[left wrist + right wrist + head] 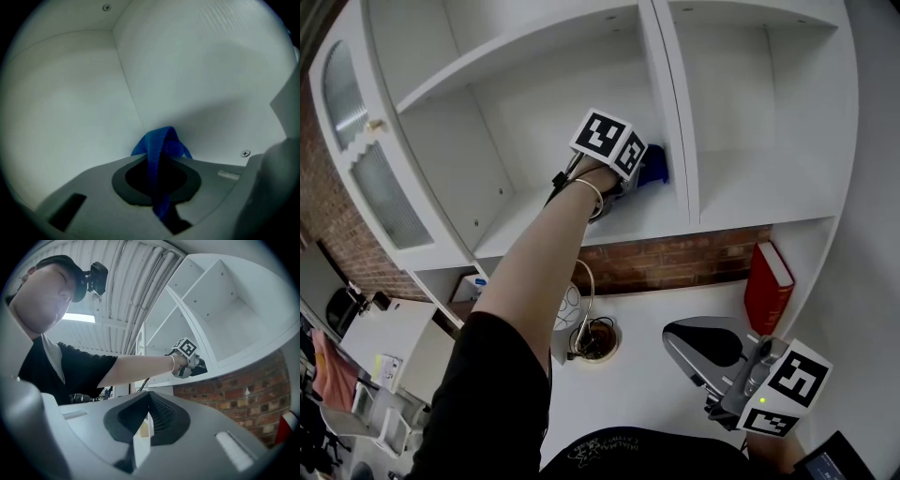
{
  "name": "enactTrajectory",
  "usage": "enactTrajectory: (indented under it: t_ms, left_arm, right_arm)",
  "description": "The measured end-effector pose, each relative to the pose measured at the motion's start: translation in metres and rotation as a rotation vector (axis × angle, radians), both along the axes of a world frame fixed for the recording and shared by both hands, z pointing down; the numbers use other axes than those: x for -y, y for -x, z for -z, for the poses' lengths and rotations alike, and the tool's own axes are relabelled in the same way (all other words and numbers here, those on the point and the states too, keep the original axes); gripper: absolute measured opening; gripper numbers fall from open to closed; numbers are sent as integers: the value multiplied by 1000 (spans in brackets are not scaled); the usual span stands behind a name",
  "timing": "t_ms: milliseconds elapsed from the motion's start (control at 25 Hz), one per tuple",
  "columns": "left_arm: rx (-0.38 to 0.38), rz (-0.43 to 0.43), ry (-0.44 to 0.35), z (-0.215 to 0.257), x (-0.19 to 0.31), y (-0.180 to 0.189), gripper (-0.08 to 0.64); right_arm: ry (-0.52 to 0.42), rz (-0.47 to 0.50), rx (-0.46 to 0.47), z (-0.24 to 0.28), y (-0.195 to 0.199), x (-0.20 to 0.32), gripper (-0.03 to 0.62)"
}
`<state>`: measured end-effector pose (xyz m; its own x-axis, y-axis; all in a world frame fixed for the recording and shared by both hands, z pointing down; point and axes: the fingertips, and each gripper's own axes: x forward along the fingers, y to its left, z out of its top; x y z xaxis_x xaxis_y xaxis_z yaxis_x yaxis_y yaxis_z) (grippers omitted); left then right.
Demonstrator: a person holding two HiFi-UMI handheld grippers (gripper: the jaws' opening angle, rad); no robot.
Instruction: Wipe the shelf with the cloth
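The blue cloth (654,167) is pressed against the white shelf board (637,220), right at the upright divider (664,112). My left gripper (632,174) reaches into that compartment and is shut on the cloth. In the left gripper view the cloth (158,143) is pinched between the jaws of the left gripper (160,158), bunched into the corner where the shelf's walls (70,108) meet. My right gripper (671,336) hangs low over the white desk, away from the shelf. Seen in its own view, the right gripper (149,399) has its jaws together with nothing held.
A red book (767,286) leans at the desk's right end under the shelf. A cable hole (592,339) with cords sits in the desk (647,394) below my left arm. A glass cabinet door (356,159) stands open at the left. Brick wall (675,261) runs behind.
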<state>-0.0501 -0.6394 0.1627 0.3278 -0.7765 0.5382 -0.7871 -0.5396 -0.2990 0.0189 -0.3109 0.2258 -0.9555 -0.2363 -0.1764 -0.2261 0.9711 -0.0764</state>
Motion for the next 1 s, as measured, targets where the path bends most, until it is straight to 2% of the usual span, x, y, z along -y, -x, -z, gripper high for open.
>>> enactTrajectory:
  t_ms: [120, 240, 360, 520, 640, 760, 840, 1000]
  left_arm:
    - [-37, 12, -59, 15, -5, 7, 20]
    - [-36, 98, -153, 45, -15, 44, 20]
    - [-28, 295, -206, 68, -34, 117, 20]
    - [-37, 586, -157, 59, -76, 222, 20]
    - [-31, 705, -120, 39, -102, 266, 20]
    - [-45, 731, -63, 21, -112, 273, 20]
    - [-23, 715, -20, 9, -112, 268, 20]
    - [15, 667, 8, -9, -105, 250, 20]
  right_arm:
    - [-4, -7, 5, 3, -4, -4, 9]
    - [-6, 23, 7, 4, 3, -11, 9]
    - [-21, 79, -6, 4, 17, -25, 9]
    - [-28, 147, -20, -2, 30, -42, 9]
    - [-16, 189, -33, -10, 38, -52, 9]
    - [6, 243, -55, -23, 49, -67, 9]
    - [5, 272, -90, -33, 55, -77, 9]
    - [-14, 248, -148, -50, 54, -80, 9]
